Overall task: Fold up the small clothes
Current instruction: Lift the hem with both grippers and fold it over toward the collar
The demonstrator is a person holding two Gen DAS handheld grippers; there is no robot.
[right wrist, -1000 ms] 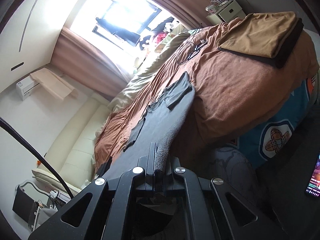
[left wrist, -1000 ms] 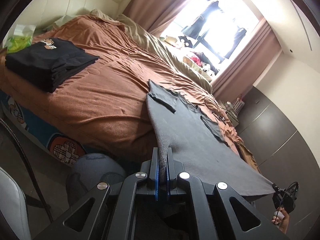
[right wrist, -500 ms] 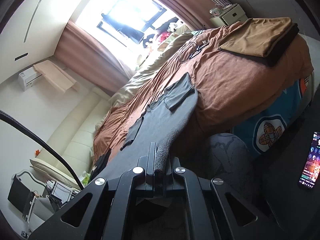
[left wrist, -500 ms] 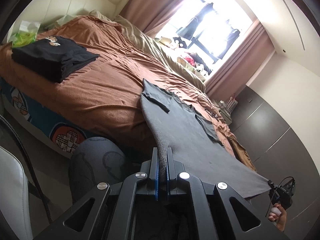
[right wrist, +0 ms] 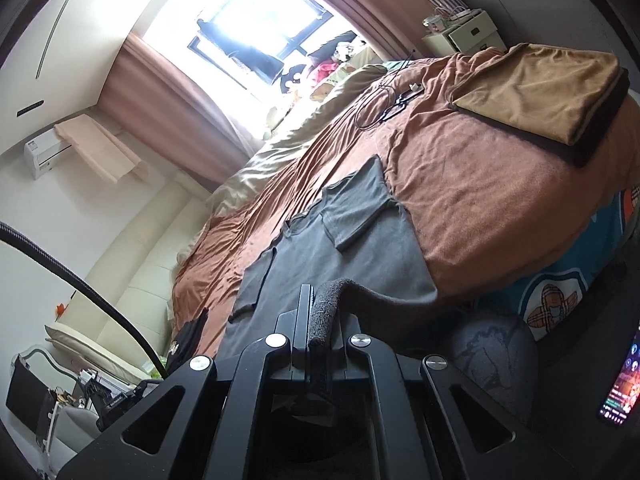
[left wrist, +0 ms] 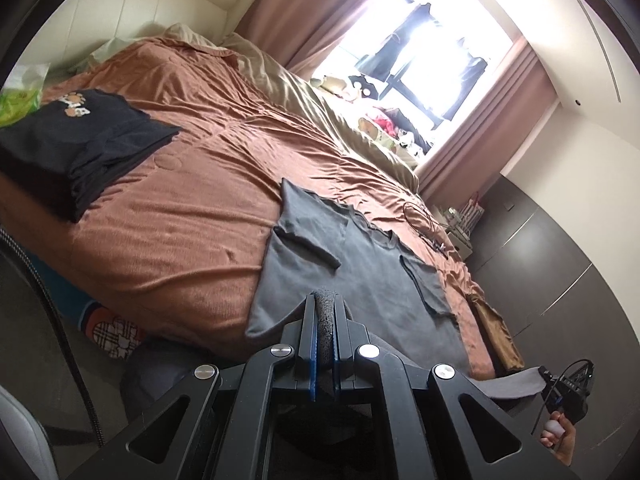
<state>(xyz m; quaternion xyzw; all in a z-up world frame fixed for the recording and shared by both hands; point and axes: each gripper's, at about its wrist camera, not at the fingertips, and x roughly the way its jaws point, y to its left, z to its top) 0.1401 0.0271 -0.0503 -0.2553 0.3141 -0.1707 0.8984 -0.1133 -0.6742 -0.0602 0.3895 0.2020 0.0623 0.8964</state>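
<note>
A grey T-shirt (left wrist: 372, 276) lies spread on the brown bedspread (left wrist: 192, 216), both sleeves folded inward, its collar toward the window. My left gripper (left wrist: 325, 308) is shut on one bottom corner of the shirt, the hem bunched between the pads. My right gripper (right wrist: 318, 312) is shut on the other bottom corner of the grey T-shirt (right wrist: 360, 256). Both corners are lifted and carried over the shirt's lower part. In the left wrist view the right gripper (left wrist: 560, 384) appears at the lower right, with a hand below it.
A folded black shirt stack (left wrist: 80, 140) sits at the left of the bed. A tan cloth on a black one (right wrist: 548, 92) lies at the right end. A cable and small items (right wrist: 388, 104) rest beyond the shirt. A phone (right wrist: 624, 376) glows at the far right. Nightstand (right wrist: 464, 32) stands near the window.
Both grippers have moved forward over the bed and slightly up, carrying the hem corners toward the collar. The taut shirt has gone slack and its bottom edge now curls over.
</note>
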